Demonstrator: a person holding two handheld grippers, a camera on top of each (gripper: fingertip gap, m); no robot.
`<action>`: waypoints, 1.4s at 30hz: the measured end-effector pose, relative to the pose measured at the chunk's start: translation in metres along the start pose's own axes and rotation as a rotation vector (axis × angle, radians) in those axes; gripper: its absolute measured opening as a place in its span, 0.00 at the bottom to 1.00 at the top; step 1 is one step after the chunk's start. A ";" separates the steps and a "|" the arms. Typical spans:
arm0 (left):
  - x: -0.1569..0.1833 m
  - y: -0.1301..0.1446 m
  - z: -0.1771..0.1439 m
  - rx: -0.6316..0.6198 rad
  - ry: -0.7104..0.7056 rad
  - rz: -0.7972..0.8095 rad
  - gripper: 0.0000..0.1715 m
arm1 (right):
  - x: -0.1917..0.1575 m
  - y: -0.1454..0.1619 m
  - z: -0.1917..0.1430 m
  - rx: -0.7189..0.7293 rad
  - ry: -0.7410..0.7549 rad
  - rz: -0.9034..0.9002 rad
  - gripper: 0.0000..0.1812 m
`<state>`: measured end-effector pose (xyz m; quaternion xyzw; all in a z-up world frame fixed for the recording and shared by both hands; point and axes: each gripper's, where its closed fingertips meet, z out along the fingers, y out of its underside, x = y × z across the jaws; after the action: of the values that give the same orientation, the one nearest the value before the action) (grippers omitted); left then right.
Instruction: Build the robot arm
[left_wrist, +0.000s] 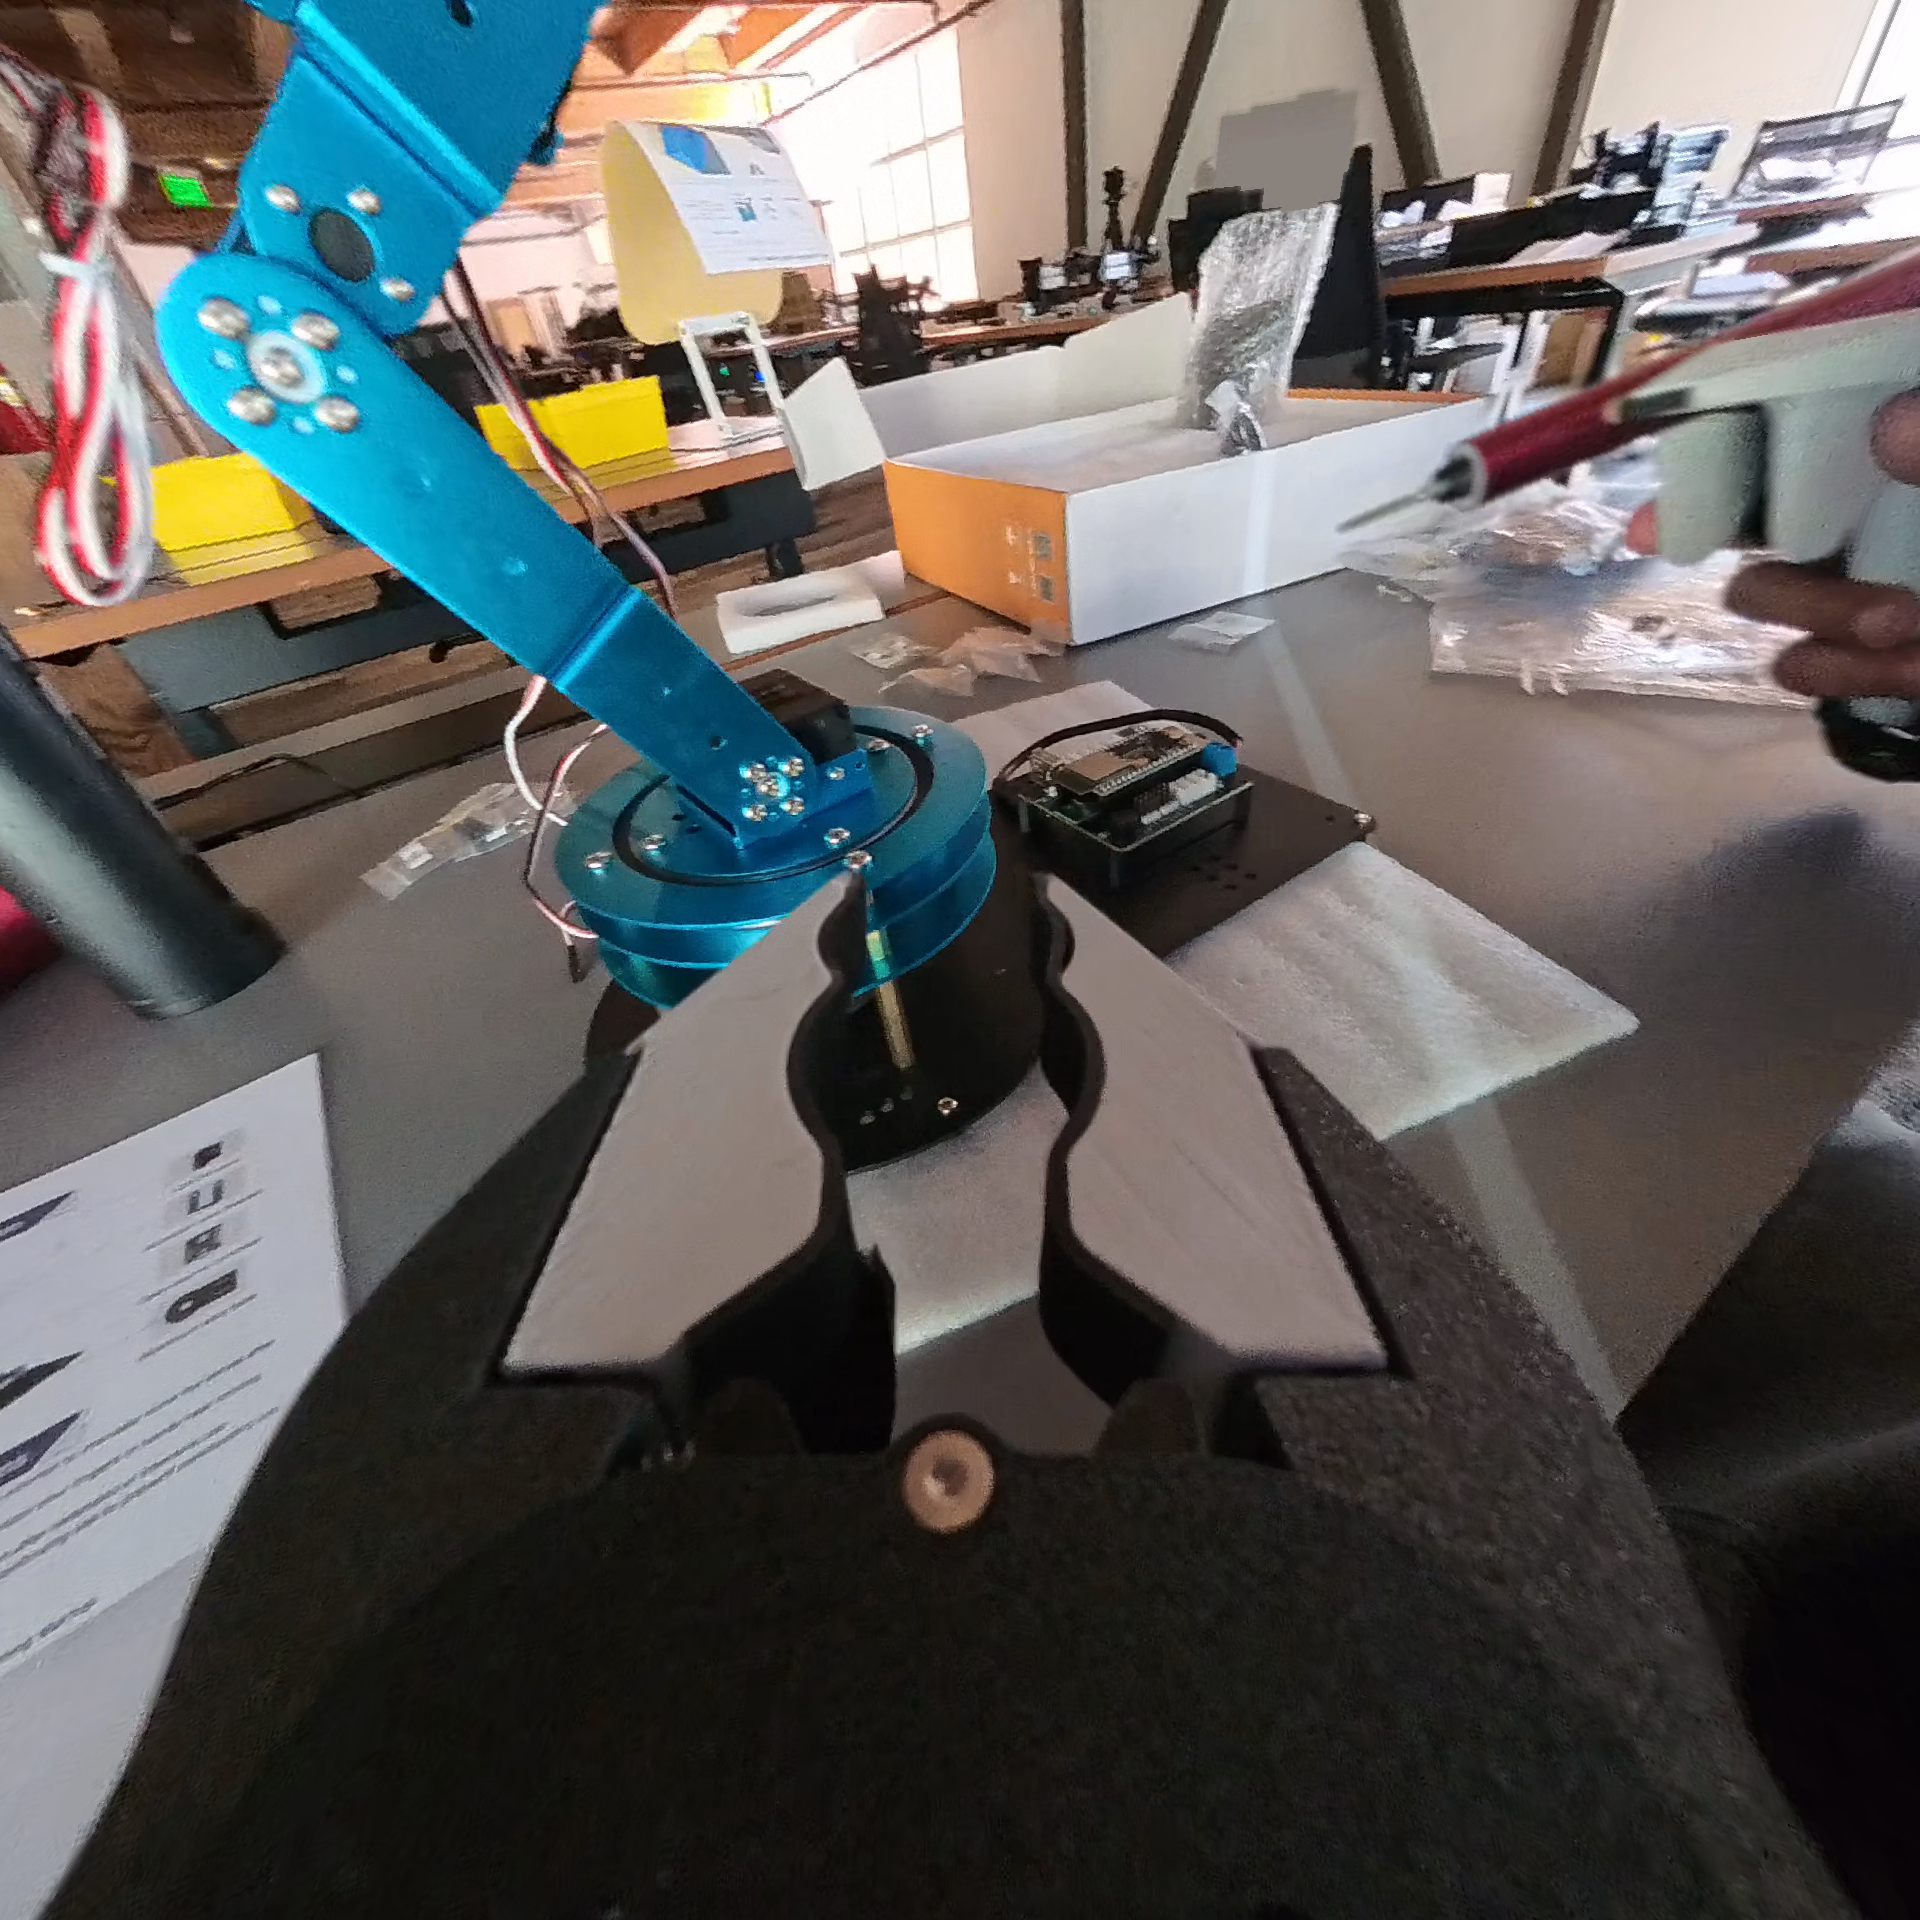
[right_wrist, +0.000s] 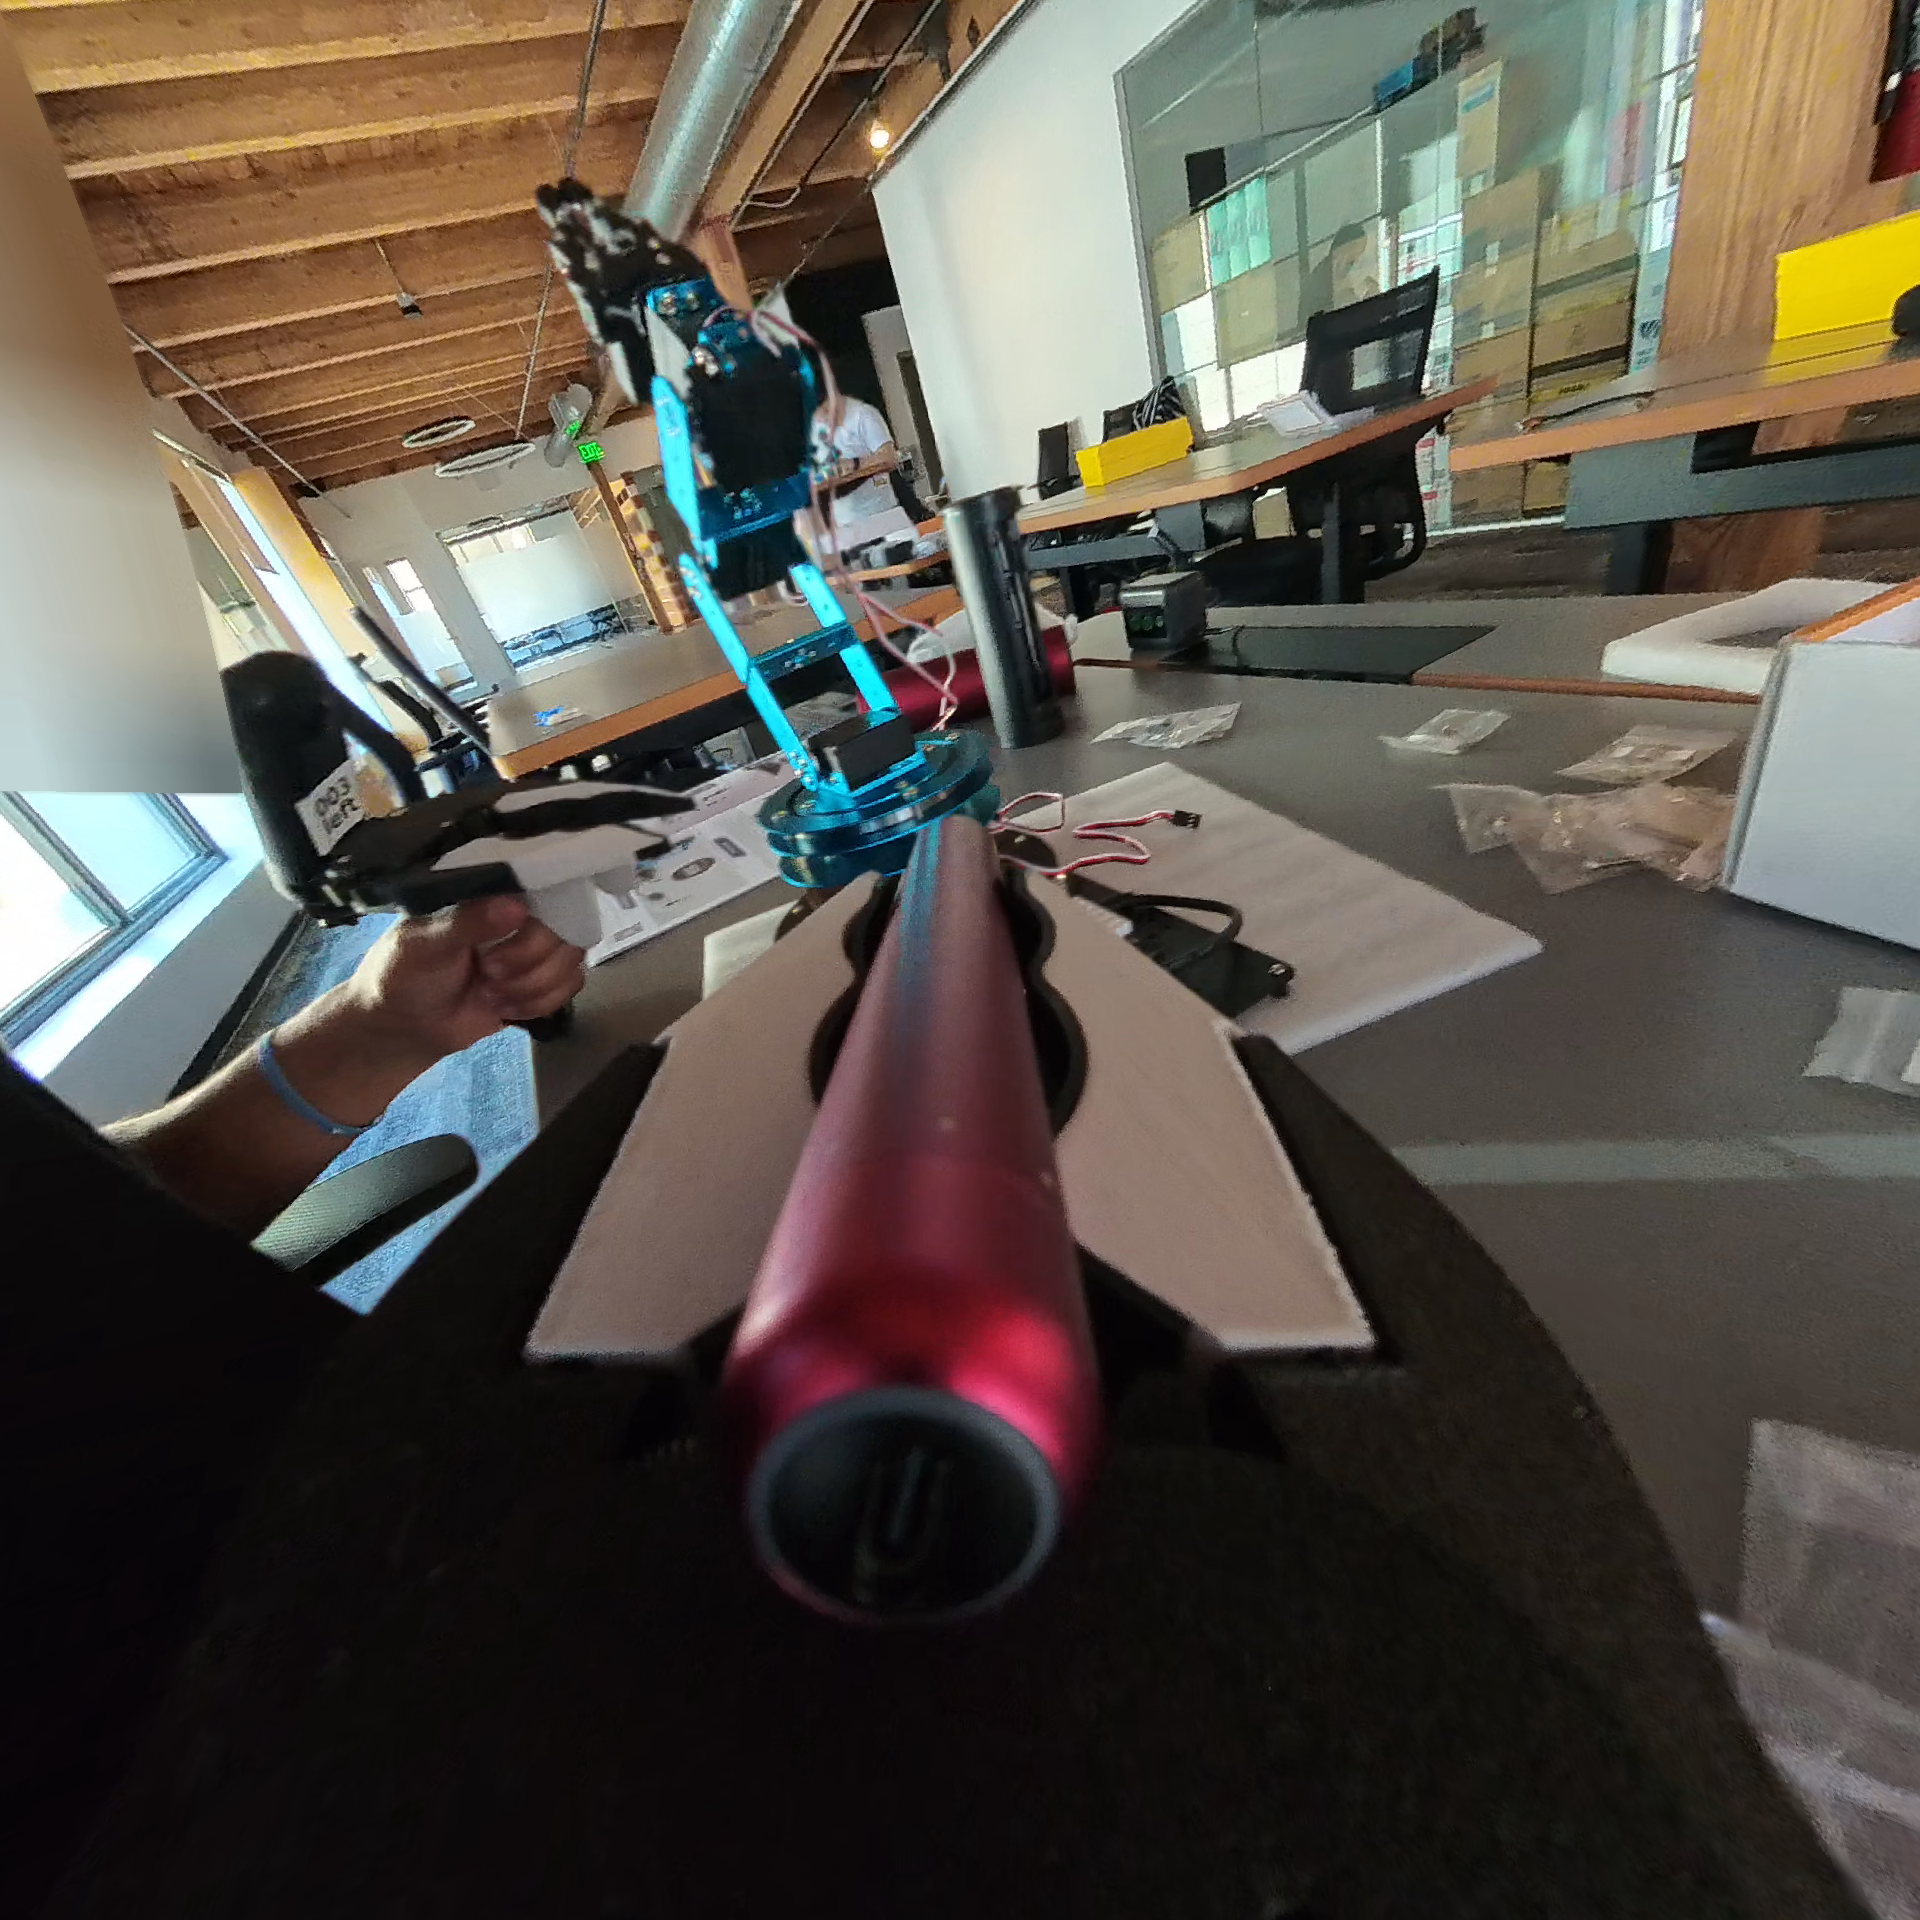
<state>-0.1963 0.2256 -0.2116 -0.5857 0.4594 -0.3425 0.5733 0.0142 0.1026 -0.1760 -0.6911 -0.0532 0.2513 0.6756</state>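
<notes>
A blue metal robot arm (left_wrist: 436, 488) stands on a round blue and black base (left_wrist: 769, 883) on the grey table (left_wrist: 1558, 883). My left gripper (left_wrist: 945, 894) is open and empty, its fingertips just short of the base. A brass standoff shows between them. My right gripper (right_wrist: 951, 883) is shut on a red pen-shaped screwdriver (right_wrist: 935, 1143), which points at the base (right_wrist: 873, 821). In the left wrist view the right gripper (left_wrist: 1662, 416) hangs at the upper right, with the screwdriver (left_wrist: 1538, 436) tip in the air. The left gripper (right_wrist: 675, 816) shows left of the base, apart from it.
A circuit board (left_wrist: 1132, 790) sits on a black plate over a white foam sheet (left_wrist: 1382, 997). An open white and orange box (left_wrist: 1143, 520) is behind it, with small plastic bags (left_wrist: 1610, 634) nearby. A printed sheet (left_wrist: 156, 1299) and a dark cylinder (left_wrist: 104, 883) are at the left. Tip to tip, the grippers are about 25 cm apart. Between my left fingertips and the dark cylinder (left_wrist: 104, 883) there is roughly 35 cm. My right wrist view (right_wrist: 997, 678) looks at it from another angle.
</notes>
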 end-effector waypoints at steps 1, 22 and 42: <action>0.002 0.001 0.001 -0.003 0.017 0.001 0.18 | 0.006 -0.001 0.002 0.011 0.010 -0.007 0.11; 0.025 0.013 0.016 -0.095 0.098 0.114 0.16 | 0.023 0.014 0.014 -0.003 0.065 -0.070 0.11; 0.025 0.022 0.022 -0.155 0.109 0.101 0.16 | 0.024 0.020 0.018 -0.043 0.061 -0.073 0.12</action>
<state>-0.1705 0.2117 -0.2393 -0.5849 0.5438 -0.3078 0.5170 0.0220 0.1267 -0.2015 -0.7105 -0.0631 0.2042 0.6705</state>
